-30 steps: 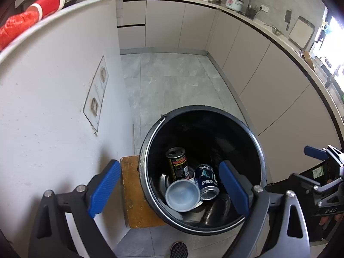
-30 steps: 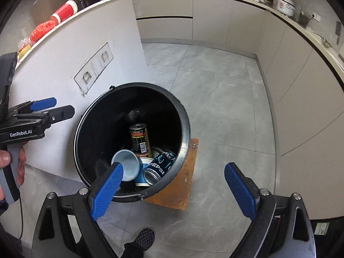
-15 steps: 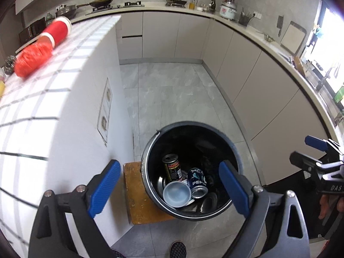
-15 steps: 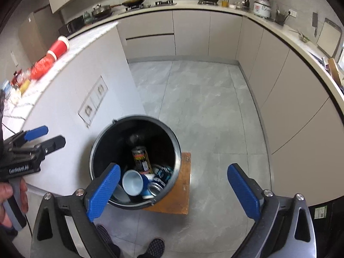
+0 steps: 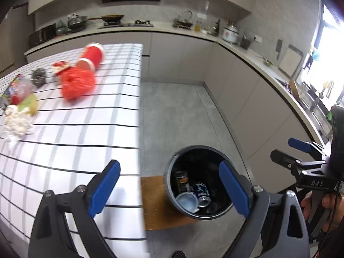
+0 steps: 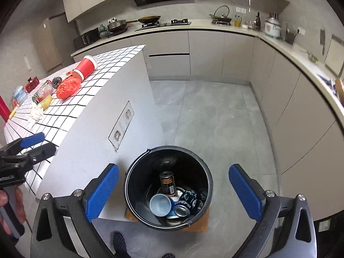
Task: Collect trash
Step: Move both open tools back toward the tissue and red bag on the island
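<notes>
A black bucket (image 6: 137,165) (image 5: 169,185) stands on the floor beside the tiled island. Inside lie a dark can (image 6: 167,182), a Pepsi can (image 6: 186,202) and a pale blue cup (image 6: 160,204). On the island top (image 5: 75,133) rest a red crumpled bag (image 5: 77,83) (image 6: 67,87), a red paper cup (image 5: 92,57) (image 6: 86,67), a white crumpled tissue (image 5: 16,123) and a clear jar (image 6: 43,91). My left gripper (image 5: 169,188) hangs open and empty above the island's edge. My right gripper (image 6: 173,190) is open and empty high over the bucket.
A wooden board (image 5: 157,204) lies under the bucket. A grey floor (image 6: 215,118) stretches toward beige cabinets (image 6: 290,107) along the back and right. A steel scourer (image 5: 39,76) and other small items sit at the island's far left. A shoe (image 6: 119,243) shows at the bottom.
Both grippers have risen away from the bucket, which looks smaller now. The island top with its trash has come into view. The right jaws opened slightly wider.
</notes>
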Demonstrator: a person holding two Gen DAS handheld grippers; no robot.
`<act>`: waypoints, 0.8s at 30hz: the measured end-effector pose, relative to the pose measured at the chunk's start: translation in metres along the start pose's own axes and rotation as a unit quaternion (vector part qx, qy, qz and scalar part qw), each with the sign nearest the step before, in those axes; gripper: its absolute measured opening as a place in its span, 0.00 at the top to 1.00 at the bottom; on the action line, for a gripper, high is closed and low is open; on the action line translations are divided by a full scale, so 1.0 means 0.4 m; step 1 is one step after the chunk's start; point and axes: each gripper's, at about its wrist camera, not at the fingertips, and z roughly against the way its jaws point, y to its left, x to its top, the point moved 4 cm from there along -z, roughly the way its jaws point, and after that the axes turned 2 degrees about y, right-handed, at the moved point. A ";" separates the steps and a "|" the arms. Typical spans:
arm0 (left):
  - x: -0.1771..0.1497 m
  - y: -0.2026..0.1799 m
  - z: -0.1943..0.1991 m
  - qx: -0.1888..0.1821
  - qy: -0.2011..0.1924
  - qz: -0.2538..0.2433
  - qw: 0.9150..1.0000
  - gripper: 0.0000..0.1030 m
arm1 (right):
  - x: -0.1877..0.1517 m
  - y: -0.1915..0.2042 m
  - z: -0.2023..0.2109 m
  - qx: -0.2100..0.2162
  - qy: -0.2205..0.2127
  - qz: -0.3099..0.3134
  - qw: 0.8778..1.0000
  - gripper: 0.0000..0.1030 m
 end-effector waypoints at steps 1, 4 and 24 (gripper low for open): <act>0.001 0.023 0.010 0.002 -0.003 0.005 1.000 0.09 | 0.009 0.017 0.002 -0.007 0.000 0.002 1.000 0.00; 0.004 0.094 0.031 0.012 -0.006 0.019 1.000 0.09 | 0.029 0.064 0.004 -0.008 0.004 -0.009 1.000 0.00; 0.003 0.467 0.117 0.104 -0.024 0.053 0.993 0.09 | 0.136 0.433 -0.039 0.027 -0.006 0.038 0.999 0.00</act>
